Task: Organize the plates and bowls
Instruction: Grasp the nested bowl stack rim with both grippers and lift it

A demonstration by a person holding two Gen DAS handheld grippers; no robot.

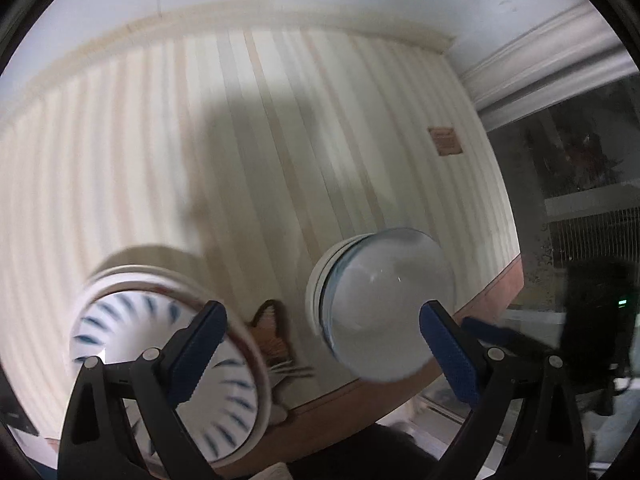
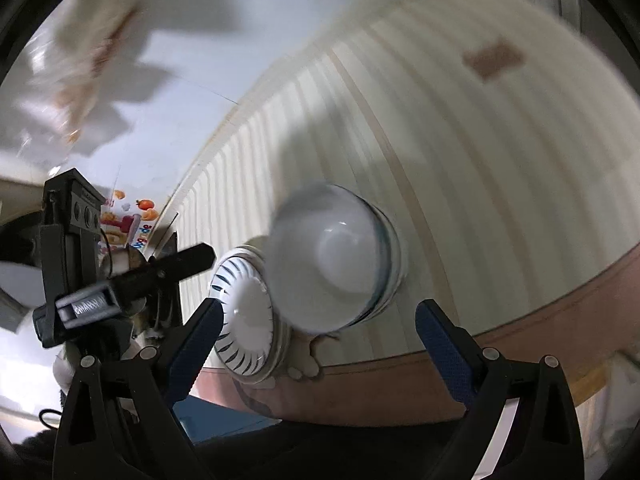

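A stack of white plates with blue dash marks [image 1: 160, 344] sits on the striped cloth at the lower left of the left wrist view; it also shows in the right wrist view [image 2: 244, 312]. A stack of pale bowls with a blue-grey rim [image 1: 384, 304] stands to its right, also in the right wrist view [image 2: 336, 264]. My left gripper [image 1: 320, 344] is open and empty, above and between the two stacks. My right gripper [image 2: 318, 344] is open and empty, just in front of both stacks. The left gripper [image 2: 192, 262] shows at the left of the right wrist view.
The table has a cream striped cloth [image 1: 240, 140] with a brown label [image 1: 446, 141] and a cat picture [image 1: 276, 336] between the stacks. Its brown front edge [image 2: 480, 364] runs close under the dishes. A window frame [image 1: 560, 60] stands at the right.
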